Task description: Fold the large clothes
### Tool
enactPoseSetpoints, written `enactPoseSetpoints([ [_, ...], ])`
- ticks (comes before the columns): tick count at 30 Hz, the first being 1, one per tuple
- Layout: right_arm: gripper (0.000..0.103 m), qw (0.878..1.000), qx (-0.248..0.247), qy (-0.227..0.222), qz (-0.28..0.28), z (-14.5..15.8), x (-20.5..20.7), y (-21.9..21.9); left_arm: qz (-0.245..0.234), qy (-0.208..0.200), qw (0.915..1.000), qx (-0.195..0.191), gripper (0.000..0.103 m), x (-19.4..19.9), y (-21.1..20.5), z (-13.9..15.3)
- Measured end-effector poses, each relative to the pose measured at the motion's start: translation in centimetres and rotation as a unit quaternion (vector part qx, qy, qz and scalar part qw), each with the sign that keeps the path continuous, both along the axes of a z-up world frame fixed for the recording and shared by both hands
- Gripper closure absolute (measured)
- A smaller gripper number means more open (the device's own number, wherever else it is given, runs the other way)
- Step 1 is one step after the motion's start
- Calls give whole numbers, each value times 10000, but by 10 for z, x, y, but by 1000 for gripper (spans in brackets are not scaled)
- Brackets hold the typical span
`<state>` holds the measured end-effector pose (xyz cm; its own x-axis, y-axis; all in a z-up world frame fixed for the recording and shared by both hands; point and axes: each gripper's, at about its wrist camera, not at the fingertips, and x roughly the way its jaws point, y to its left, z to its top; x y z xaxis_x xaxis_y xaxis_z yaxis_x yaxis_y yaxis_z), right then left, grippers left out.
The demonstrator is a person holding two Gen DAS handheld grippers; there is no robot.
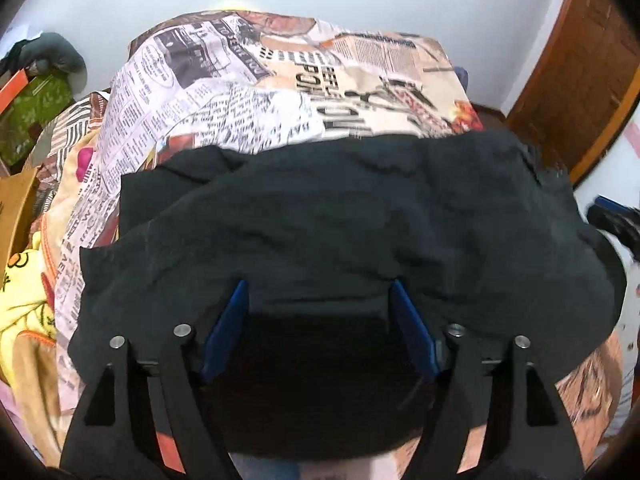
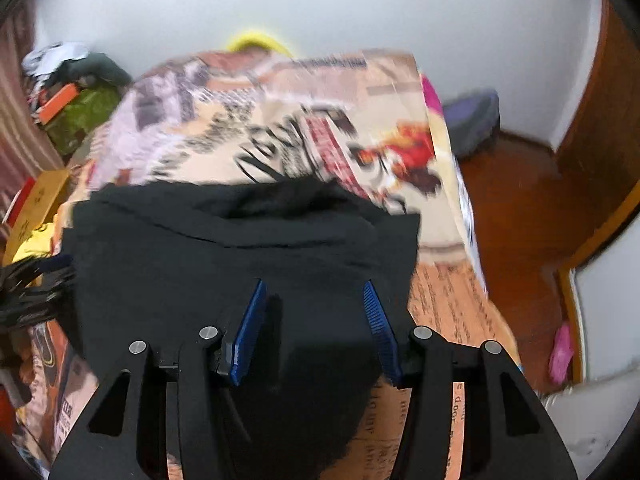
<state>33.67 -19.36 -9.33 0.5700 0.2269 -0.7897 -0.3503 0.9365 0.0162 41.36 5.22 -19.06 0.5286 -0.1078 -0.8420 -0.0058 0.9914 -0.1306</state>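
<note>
A large black garment lies spread on a bed with a newspaper-print cover. My left gripper is open, its blue pads wide apart over the garment's near edge, with black cloth between and under them. In the right wrist view the same black garment lies rumpled on the cover. My right gripper is open over the garment's near right part, blue pads apart. The other gripper shows blurred at the left edge.
A yellow cartoon blanket and a cardboard box lie left of the bed. Clutter with a green bag sits at the far left. A wooden door and wooden floor are to the right. A dark bag rests by the wall.
</note>
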Motion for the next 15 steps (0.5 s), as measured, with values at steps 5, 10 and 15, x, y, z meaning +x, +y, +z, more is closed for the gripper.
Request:
enactPoseSetpoints([
  [5,56,9975,213,-112,667,12,-20,42,99,-161,9998,-69,29,2,-3,-3],
  [10,56,9964,-59,354,768,-28,-16,78,224,-190,9995,-68,20,0,-1,-14],
  [15,54,9978,38,356,559,-38,-19,72,251,-182,9995,-118,15,-5,3,-21],
])
